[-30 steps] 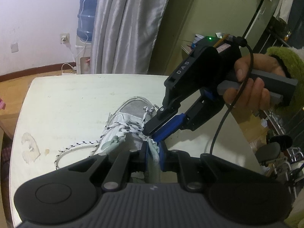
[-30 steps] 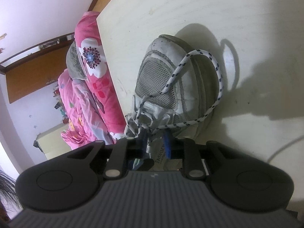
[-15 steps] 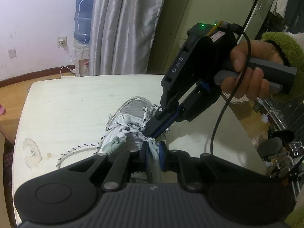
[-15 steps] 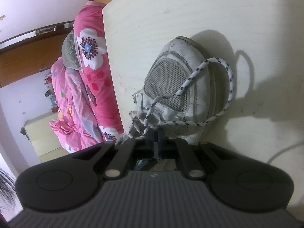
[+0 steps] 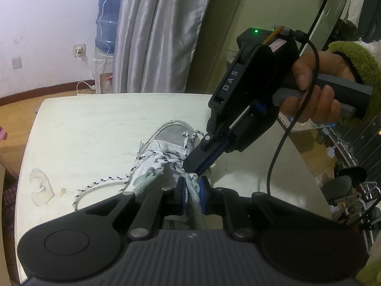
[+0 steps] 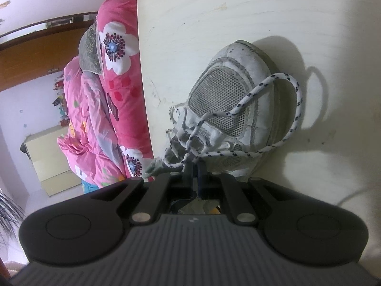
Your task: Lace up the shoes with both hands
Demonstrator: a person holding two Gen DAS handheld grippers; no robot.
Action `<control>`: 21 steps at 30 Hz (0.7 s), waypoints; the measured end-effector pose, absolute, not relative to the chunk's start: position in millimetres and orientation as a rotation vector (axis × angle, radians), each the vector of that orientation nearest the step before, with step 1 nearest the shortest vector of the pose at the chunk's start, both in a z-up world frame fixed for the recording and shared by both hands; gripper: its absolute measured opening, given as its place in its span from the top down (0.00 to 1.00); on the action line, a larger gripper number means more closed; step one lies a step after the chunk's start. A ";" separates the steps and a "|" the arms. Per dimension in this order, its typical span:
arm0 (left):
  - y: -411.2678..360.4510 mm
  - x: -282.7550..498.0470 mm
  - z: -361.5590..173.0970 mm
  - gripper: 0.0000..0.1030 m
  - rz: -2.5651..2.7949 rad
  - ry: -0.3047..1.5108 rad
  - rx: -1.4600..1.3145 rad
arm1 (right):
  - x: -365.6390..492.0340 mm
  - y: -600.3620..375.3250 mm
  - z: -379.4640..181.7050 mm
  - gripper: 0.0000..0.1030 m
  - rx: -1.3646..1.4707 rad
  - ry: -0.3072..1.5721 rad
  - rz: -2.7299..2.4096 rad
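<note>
Closed a moment ago, the right gripper [image 5: 190, 168] pinches the speckled white lace [image 6: 252, 100] while the left gripper [image 5: 191, 191] clamps the tongue of the white mesh sneaker [image 6: 234, 109] on the tabletop [image 5: 95, 128]; pull gently.

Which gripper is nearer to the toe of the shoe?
Right, narrowly. The right gripper is shut at the laces, partway up the shoe. The left gripper sits just behind it, clamping the tongue at the shoe's opening.
</note>
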State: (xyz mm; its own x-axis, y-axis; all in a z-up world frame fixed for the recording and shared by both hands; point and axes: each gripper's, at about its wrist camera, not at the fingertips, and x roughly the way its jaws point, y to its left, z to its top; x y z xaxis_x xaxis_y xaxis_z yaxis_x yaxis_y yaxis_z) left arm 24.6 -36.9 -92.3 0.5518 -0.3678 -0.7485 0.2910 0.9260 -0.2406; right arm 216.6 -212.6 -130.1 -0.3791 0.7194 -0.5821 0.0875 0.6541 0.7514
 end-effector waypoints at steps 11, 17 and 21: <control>-34.2 17.9 -89.9 0.87 -0.389 0.898 -0.069 | 214.3 -212.9 -136.7 0.98 0.714 1.883 0.785; -35.6 18.9 -89.9 0.87 -0.391 0.896 -0.051 | 209.2 -221.7 -147.1 0.95 0.865 1.946 0.713; -35.2 18.3 -89.4 0.87 -0.396 0.897 -0.045 | 209.5 -221.7 -147.5 0.95 0.883 1.963 0.694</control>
